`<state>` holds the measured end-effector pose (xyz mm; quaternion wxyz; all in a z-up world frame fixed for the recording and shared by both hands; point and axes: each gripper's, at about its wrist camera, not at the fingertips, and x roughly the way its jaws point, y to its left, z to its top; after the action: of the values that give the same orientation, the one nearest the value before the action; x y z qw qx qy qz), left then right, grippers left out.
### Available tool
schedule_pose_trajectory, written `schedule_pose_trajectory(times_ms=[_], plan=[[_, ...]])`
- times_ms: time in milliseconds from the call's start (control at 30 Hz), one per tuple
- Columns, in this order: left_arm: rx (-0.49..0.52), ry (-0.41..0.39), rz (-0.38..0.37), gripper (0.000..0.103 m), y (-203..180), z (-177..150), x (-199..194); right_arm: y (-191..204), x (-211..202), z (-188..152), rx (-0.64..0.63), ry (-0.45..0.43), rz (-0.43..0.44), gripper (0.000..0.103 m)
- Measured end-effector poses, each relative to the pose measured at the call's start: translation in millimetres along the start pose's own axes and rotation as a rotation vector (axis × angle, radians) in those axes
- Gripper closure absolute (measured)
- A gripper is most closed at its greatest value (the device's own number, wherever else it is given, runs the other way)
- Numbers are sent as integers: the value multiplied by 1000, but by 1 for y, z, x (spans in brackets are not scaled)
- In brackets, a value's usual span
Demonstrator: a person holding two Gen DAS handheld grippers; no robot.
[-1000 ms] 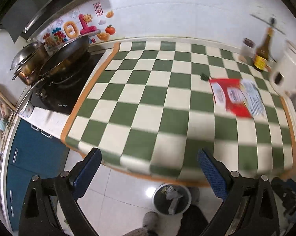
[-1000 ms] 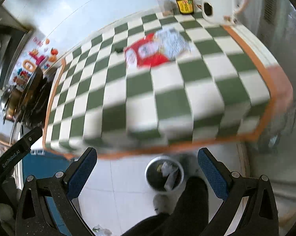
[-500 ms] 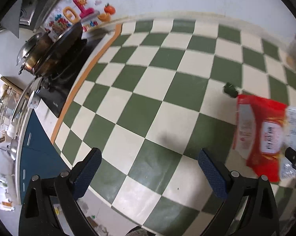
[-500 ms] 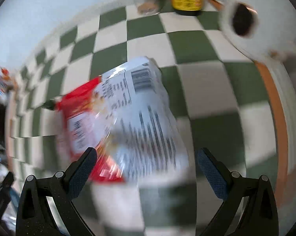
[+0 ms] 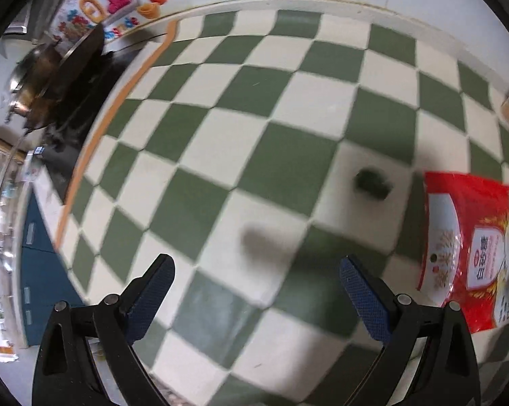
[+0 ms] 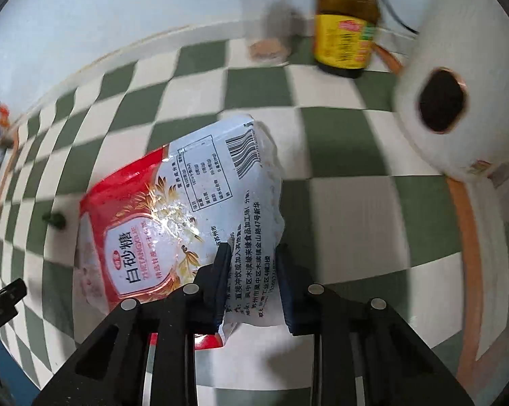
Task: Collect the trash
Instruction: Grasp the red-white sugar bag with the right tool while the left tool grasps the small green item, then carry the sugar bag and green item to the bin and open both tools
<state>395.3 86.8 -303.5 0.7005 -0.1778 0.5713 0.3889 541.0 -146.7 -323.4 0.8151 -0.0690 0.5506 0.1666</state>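
A red and white sugar bag (image 6: 183, 209) lies on the green and white checkered counter (image 6: 342, 203). My right gripper (image 6: 252, 270) is shut on the bag's near white edge. The bag also shows at the right of the left wrist view (image 5: 471, 247). A small dark green scrap (image 5: 371, 182) lies on the counter left of the bag; it also shows in the right wrist view (image 6: 54, 220). My left gripper (image 5: 256, 287) is open and empty above the counter, near the scrap.
A brown sauce bottle (image 6: 345, 27), a clear jar with a brown lid (image 6: 266, 17) and a white paper roll (image 6: 457, 84) stand at the back right. A stove with pans (image 5: 61, 84) is at the left. The counter's orange edge (image 6: 464, 223) runs along the right.
Both grippers moved from the counter's front edge in over the counter. My right gripper closed on the bag's edge. My left gripper came nearer the green scrap.
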Motion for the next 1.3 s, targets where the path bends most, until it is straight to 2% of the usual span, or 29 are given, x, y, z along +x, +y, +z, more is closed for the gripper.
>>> schedule_pose_trajectory(times_ms=[167, 333, 400, 467, 500, 533, 767, 933, 1300], plan=[[25, -6, -92, 5, -28, 29, 7, -44, 1, 23, 115, -13, -38, 75], [93, -18, -120, 21, -55, 47, 17, -71, 16, 38, 197, -2, -53, 75], [108, -15, -121, 34, -61, 51, 20, -73, 18, 41, 204, -7, -58, 75], [121, -2, -131, 58, -65, 52, 24, -72, 21, 44, 205, -8, -57, 75], [121, 7, -136, 79, -66, 51, 26, -71, 22, 45, 204, -9, -57, 75], [121, 15, -143, 82, -67, 49, 28, -71, 22, 46, 204, -9, -56, 75], [125, -44, -114, 85, -61, 40, 19, -67, 20, 43, 190, -12, -45, 75], [129, -103, -95, 85, -55, 31, -2, -66, 6, 40, 176, -29, -22, 75], [116, -226, -128, 86, -11, 11, -66, -48, -67, 38, 138, -147, 99, 76]])
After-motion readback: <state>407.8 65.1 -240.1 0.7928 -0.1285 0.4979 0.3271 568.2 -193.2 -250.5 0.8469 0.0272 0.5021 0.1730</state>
